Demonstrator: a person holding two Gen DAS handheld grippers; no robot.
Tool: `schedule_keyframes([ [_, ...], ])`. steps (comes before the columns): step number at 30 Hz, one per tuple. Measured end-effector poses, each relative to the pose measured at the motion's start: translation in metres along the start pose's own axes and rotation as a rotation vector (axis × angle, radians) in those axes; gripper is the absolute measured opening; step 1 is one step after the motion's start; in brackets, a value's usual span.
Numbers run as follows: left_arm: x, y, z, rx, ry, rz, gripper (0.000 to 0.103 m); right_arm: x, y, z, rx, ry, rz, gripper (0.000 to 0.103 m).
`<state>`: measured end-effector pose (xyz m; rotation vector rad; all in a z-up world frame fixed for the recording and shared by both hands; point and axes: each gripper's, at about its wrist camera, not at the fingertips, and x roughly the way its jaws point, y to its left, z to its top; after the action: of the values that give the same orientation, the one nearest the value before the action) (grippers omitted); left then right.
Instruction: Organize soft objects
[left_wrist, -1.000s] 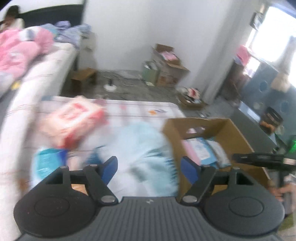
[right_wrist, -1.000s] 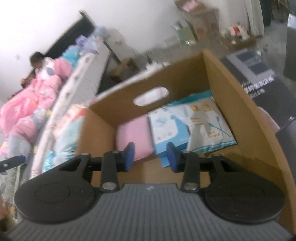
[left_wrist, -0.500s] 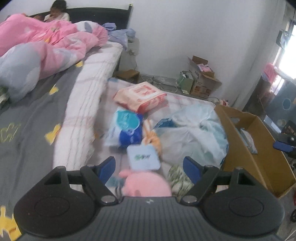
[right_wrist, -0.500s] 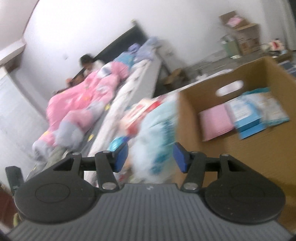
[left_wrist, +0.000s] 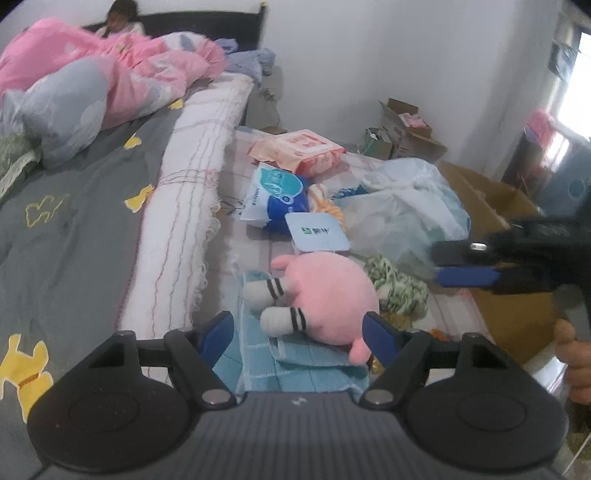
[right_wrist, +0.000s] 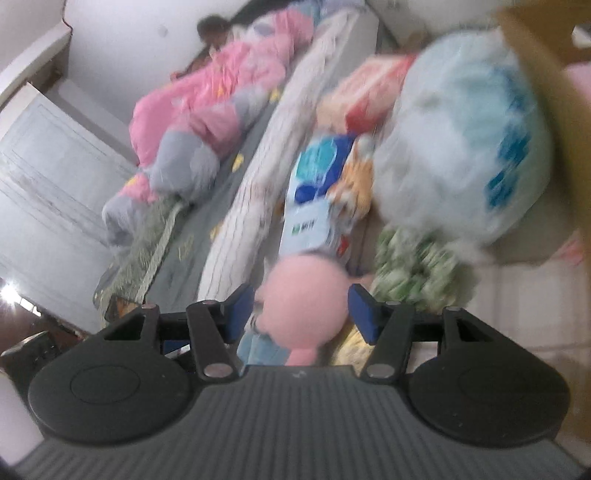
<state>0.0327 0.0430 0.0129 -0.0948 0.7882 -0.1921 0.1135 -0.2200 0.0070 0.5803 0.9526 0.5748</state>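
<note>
A pink plush toy (left_wrist: 325, 291) with striped white feet lies on a light-blue checked towel (left_wrist: 295, 365). My left gripper (left_wrist: 297, 326) straddles it, jaws closing a little, pads clear of it. My right gripper (right_wrist: 301, 301) hovers over the same pink plush toy (right_wrist: 303, 295), its jaws opening with no contact. The right gripper (left_wrist: 465, 264) also shows at the right of the left wrist view. Behind lie a green-white knit (left_wrist: 399, 284), a light-blue tissue pack (left_wrist: 317, 232), a blue-white pack (left_wrist: 273, 195), a red-pink wipes pack (left_wrist: 306, 147) and a filled plastic bag (left_wrist: 406, 210). The cardboard box (left_wrist: 491, 199) stands on the right.
A rolled white blanket (left_wrist: 188, 184) borders the pile on the left. Beyond it lies a bed with a grey sheet (left_wrist: 74, 221) and a pink quilt (left_wrist: 110, 74). A person (left_wrist: 118, 14) sits at its head. Open boxes (left_wrist: 406, 129) stand by the far wall.
The left gripper swung from the box to the pile and sank over the pink plush. The right gripper left the box, swung over the same plush, and its jaws widened.
</note>
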Motion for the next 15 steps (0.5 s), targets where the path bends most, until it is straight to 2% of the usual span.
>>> schedule_keyframes([
  [6, 0.010, -0.016, -0.002, 0.082, -0.021, -0.009, 0.075, 0.043, 0.006, -0.001, 0.018, 0.065, -0.023, 0.070],
  [15, 0.031, -0.025, 0.007, 0.142, -0.016, -0.017, 0.073, 0.071, -0.001, 0.010, 0.053, 0.086, -0.062, 0.074],
])
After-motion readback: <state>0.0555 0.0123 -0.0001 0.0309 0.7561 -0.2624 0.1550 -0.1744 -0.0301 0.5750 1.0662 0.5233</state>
